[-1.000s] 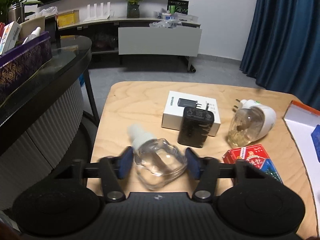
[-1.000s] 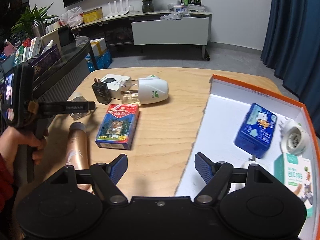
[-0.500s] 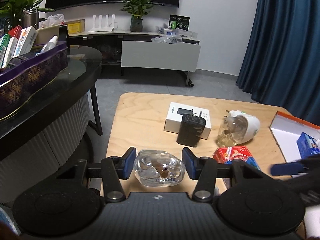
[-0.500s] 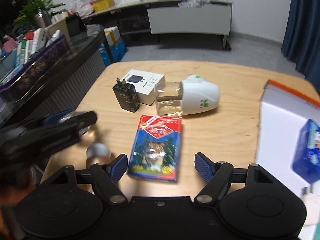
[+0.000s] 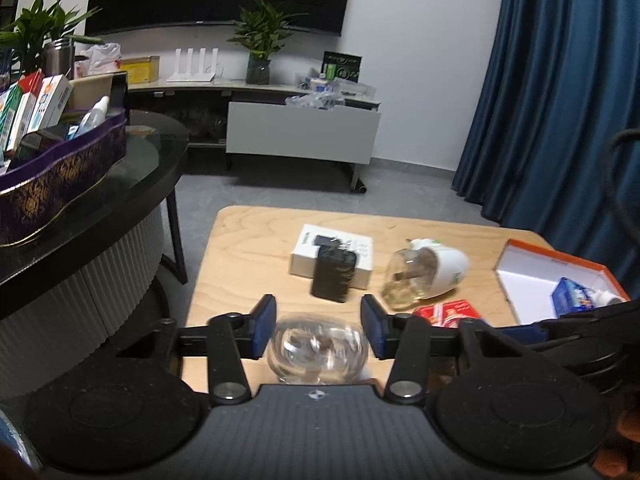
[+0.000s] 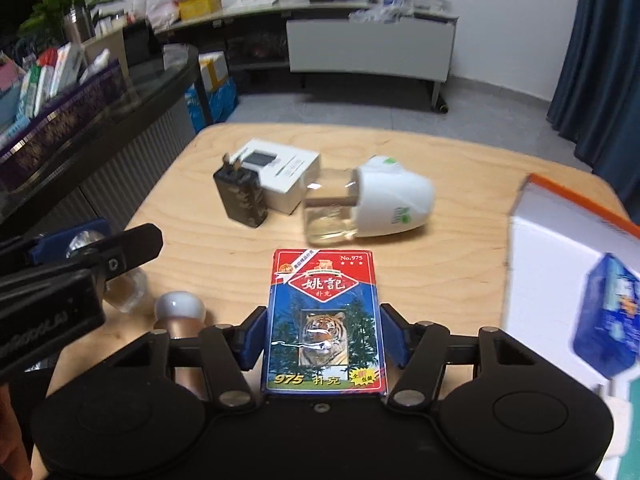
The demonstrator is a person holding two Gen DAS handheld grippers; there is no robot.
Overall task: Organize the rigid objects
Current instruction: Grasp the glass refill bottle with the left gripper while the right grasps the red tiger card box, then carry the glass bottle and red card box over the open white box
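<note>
The left gripper [image 5: 319, 326] grips a clear bottle [image 5: 318, 350], blurred and partly hidden. The right gripper's [image 6: 322, 338] jaws have just been closing around the card box [image 6: 325, 320] on the table [image 6: 460, 252]; contact is unclear. Bare wood separates it from the tray [image 6: 560, 264].

Dim indoor light, strong fisheye bending at the edges, motion blur on the clear bottle [image 5: 318, 350] and orange box [image 6: 568, 236].
</note>
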